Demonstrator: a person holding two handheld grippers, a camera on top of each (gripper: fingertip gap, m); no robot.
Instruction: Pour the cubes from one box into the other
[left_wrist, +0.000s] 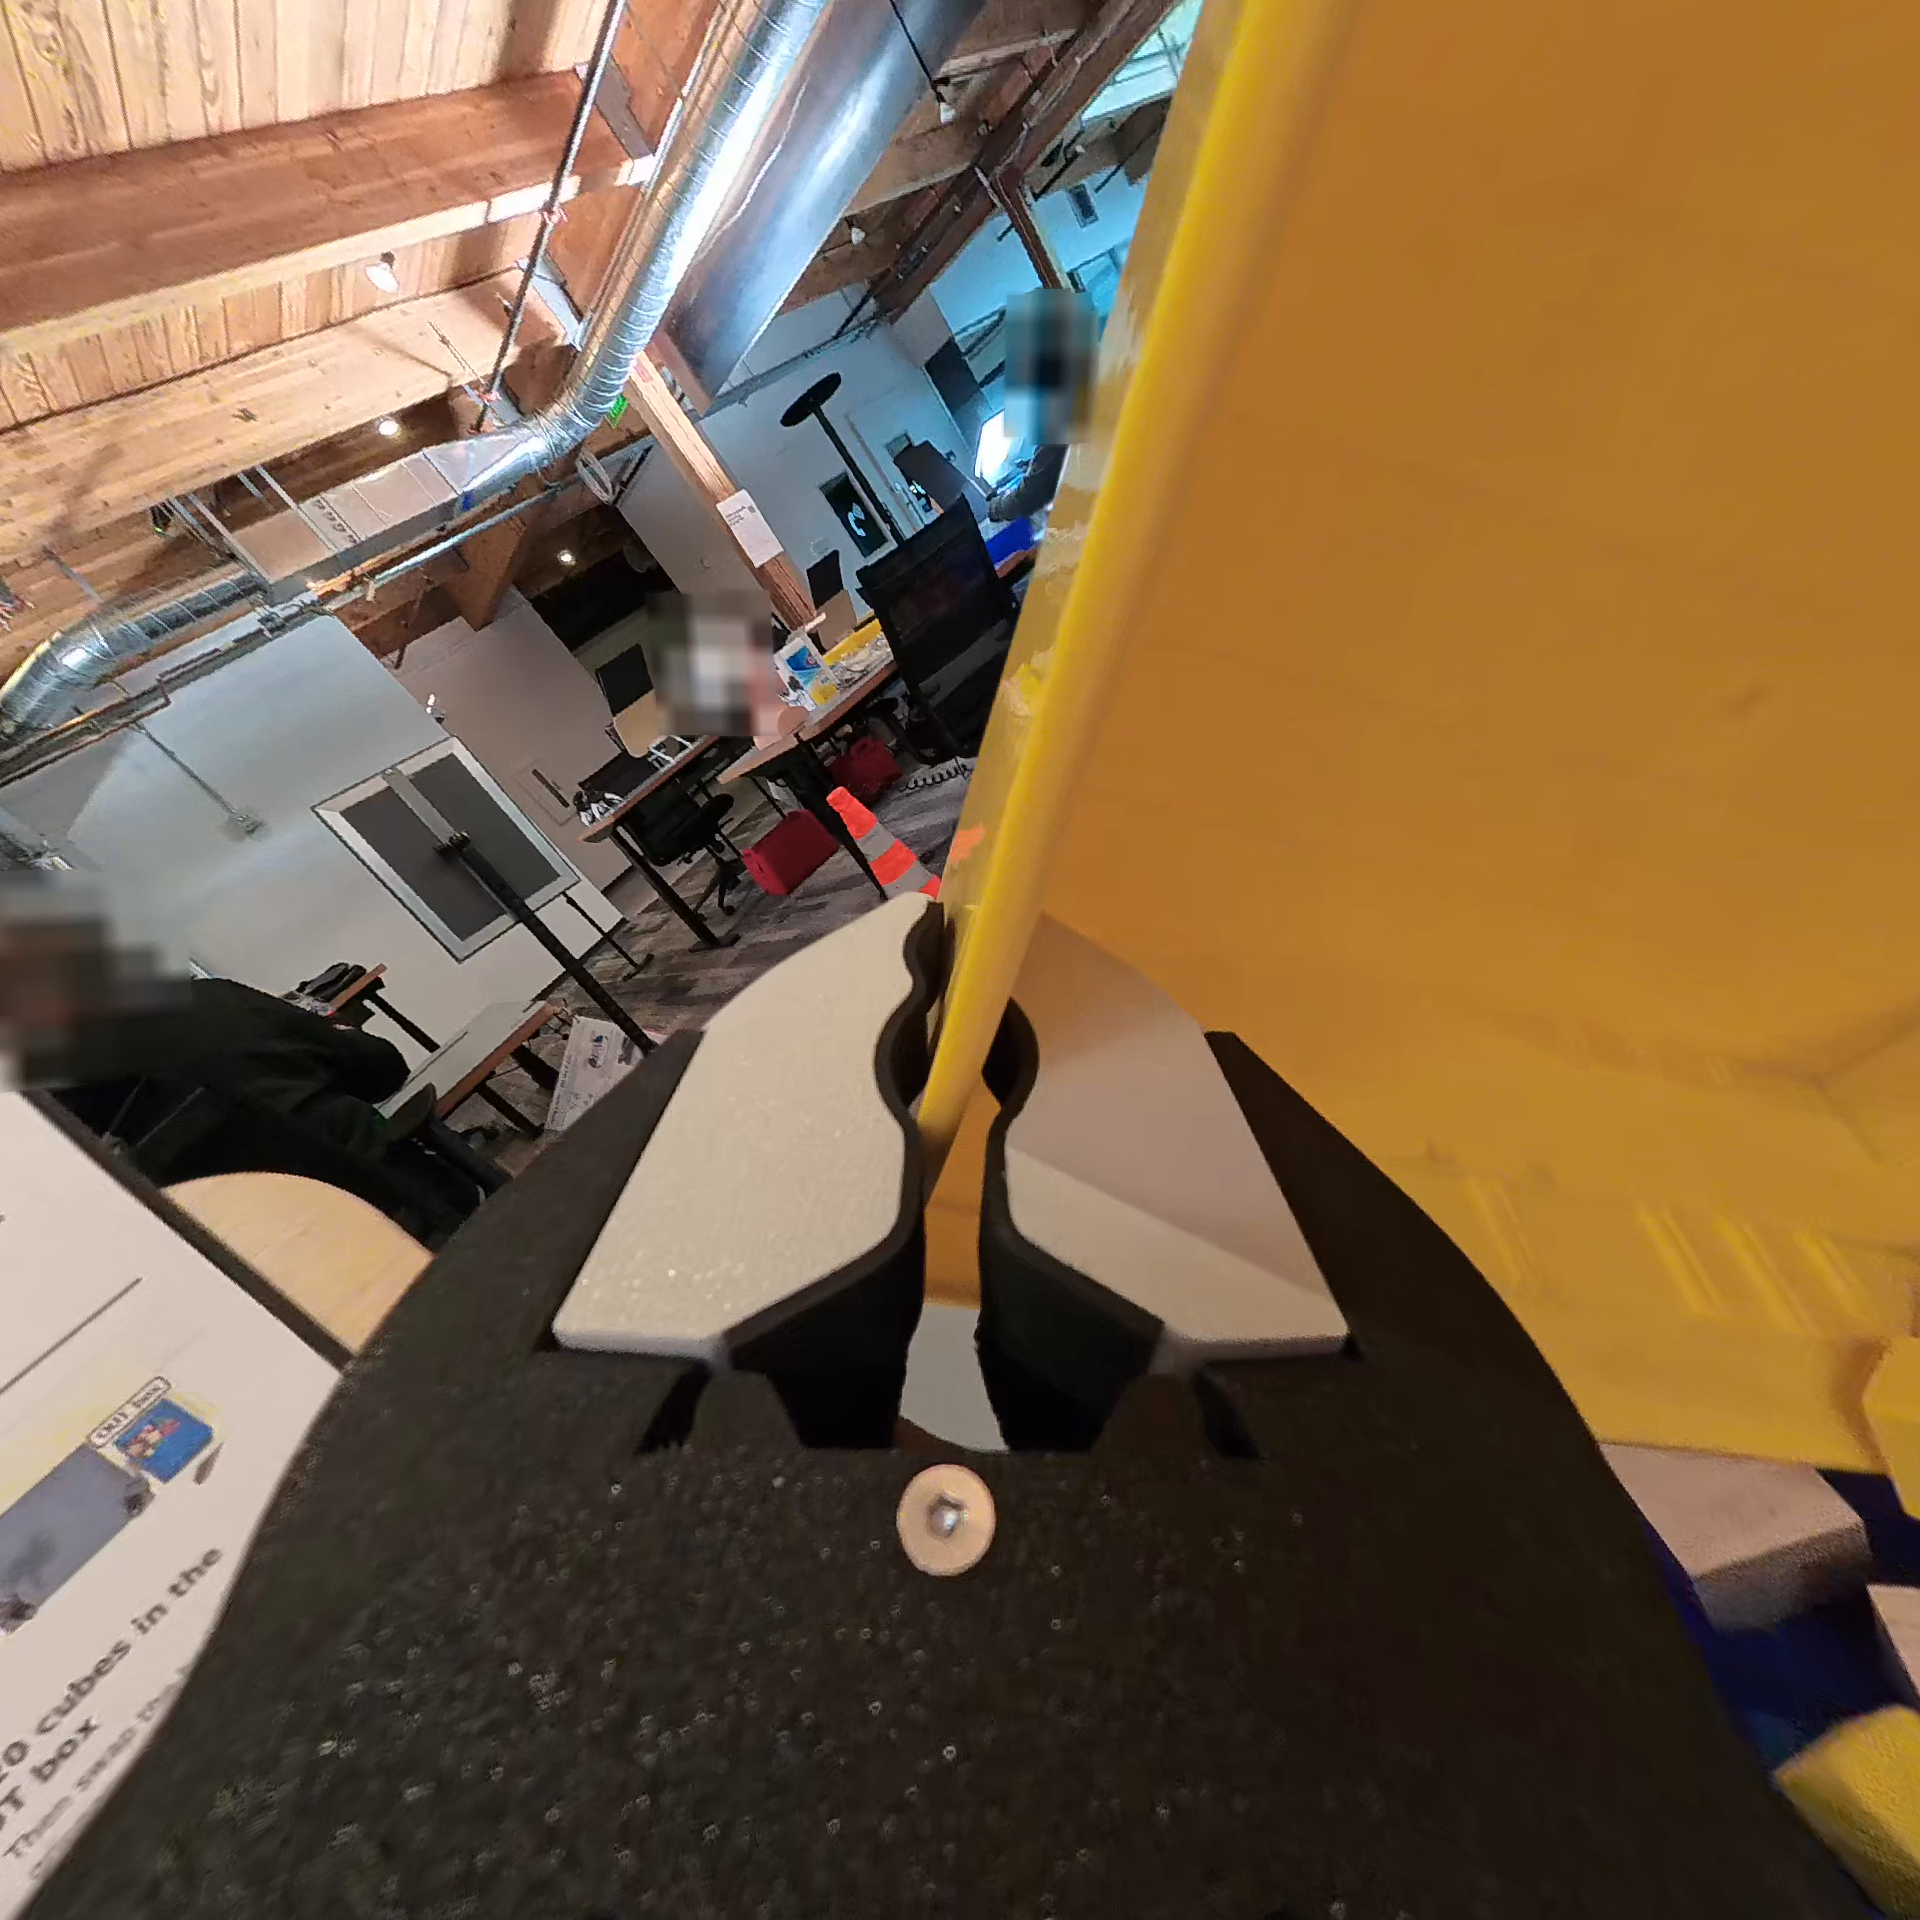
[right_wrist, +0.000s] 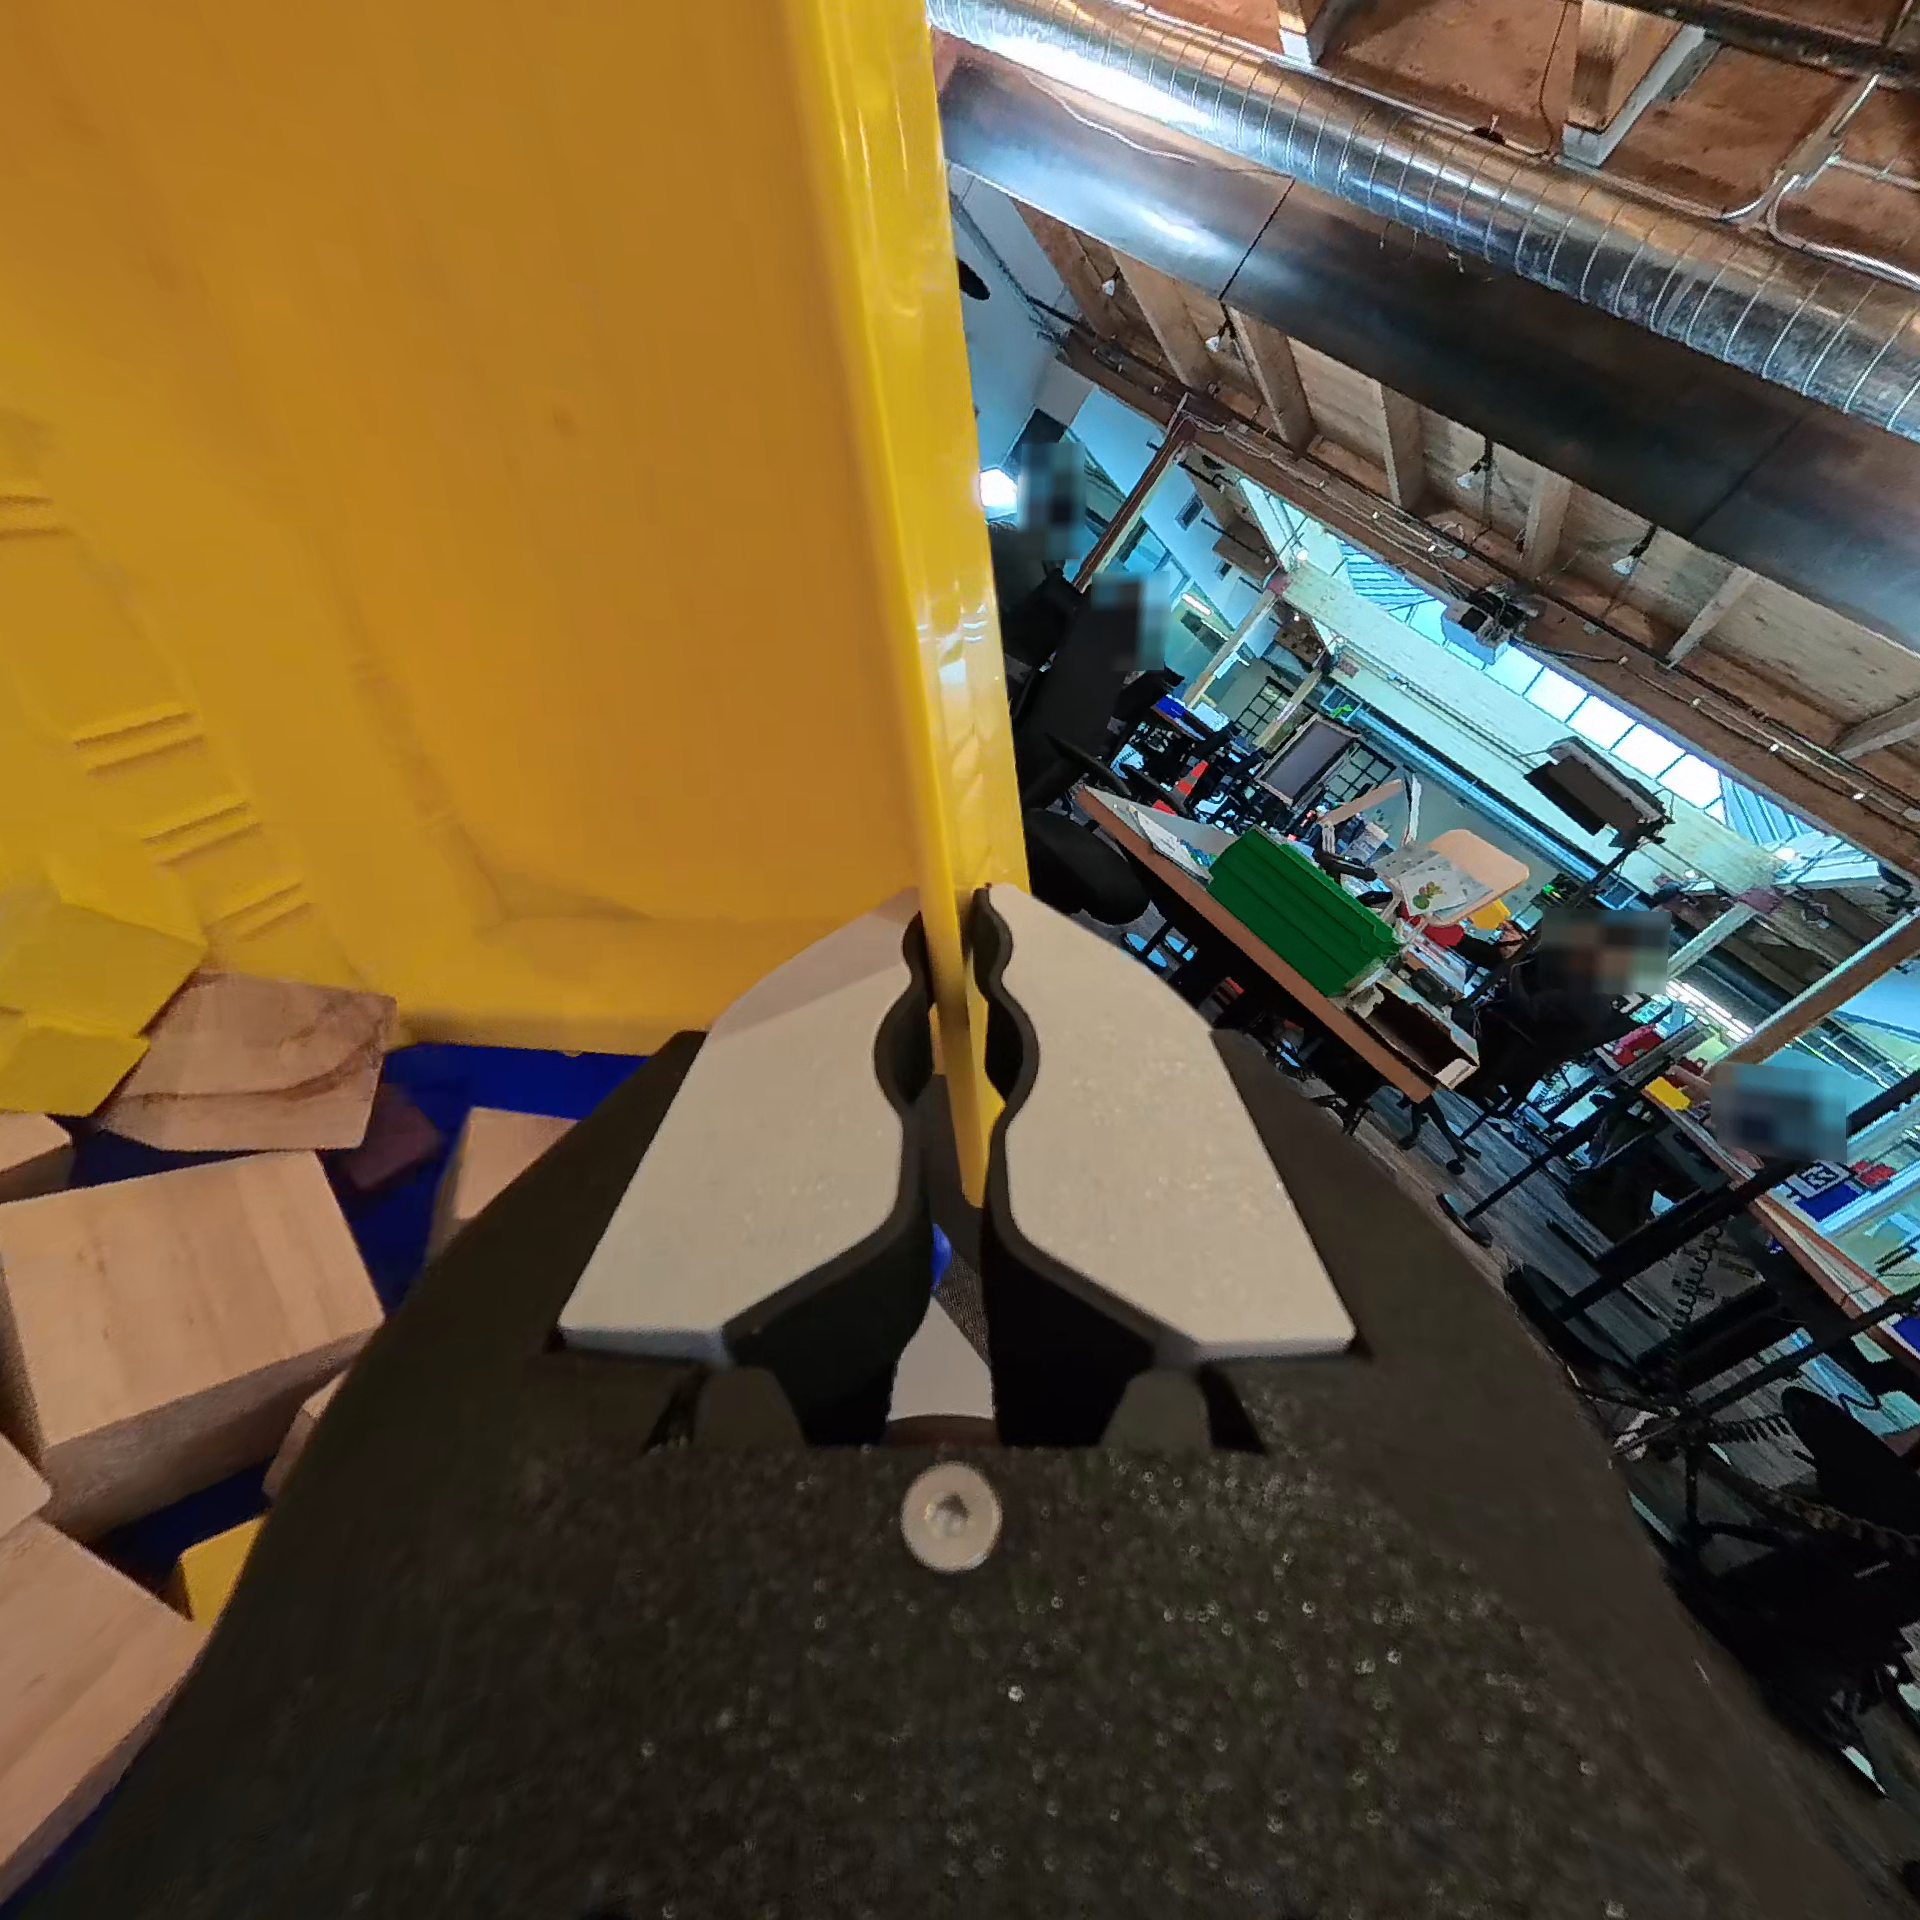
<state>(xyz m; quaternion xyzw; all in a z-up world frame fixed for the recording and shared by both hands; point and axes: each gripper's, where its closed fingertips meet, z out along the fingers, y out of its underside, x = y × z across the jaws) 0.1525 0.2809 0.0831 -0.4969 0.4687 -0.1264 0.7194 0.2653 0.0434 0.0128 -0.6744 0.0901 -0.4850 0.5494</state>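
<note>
Under wooden ceiling beams (left_wrist: 260, 208), both grippers' fingers (left_wrist: 769, 1132) (right_wrist: 1132, 1122) pinch the tilted yellow box (left_wrist: 1507, 623) (right_wrist: 468, 468), seemingly over cubes (right_wrist: 177, 1320).

Left gripper (left_wrist: 951, 1049) fingers clamped, tilted upward, right gripper (right_wrist: 956, 1039) fingers likewise clamped

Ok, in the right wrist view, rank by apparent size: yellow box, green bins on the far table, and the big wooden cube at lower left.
1. Yellow box, fills the upper left.
2. Wooden cube.
3. Green bins, though they sit far from the camera, so true size is unsure.
</note>
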